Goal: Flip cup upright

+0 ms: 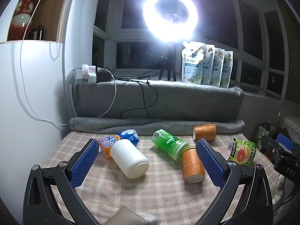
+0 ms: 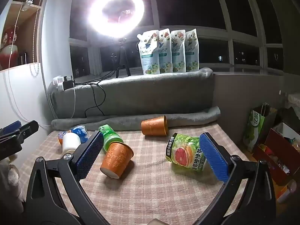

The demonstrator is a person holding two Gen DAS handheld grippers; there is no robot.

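Note:
Two orange paper cups lie on their sides on the checked tablecloth (image 1: 153, 193). The near cup (image 1: 192, 166) (image 2: 116, 159) rests against a green bottle (image 1: 169, 144) (image 2: 109, 136), its base towards me. The far cup (image 1: 204, 132) (image 2: 154, 126) lies by the grey rolled blanket. My left gripper (image 1: 148, 150) is open and empty, held above the table with a white bottle (image 1: 129, 158) between its fingers in view. My right gripper (image 2: 150, 146) is open and empty, with the near cup just inside its left finger (image 2: 88, 153).
A grapefruit-label bottle (image 2: 184, 152) (image 1: 242, 152) lies by the right gripper's right finger. An orange and blue bottle (image 1: 120, 141) lies behind the white one. A ring light (image 1: 169, 17), pouches (image 1: 206, 65), a power strip and cables stand on the blanket-covered ledge. Bags and boxes (image 2: 271, 136) sit right of the table.

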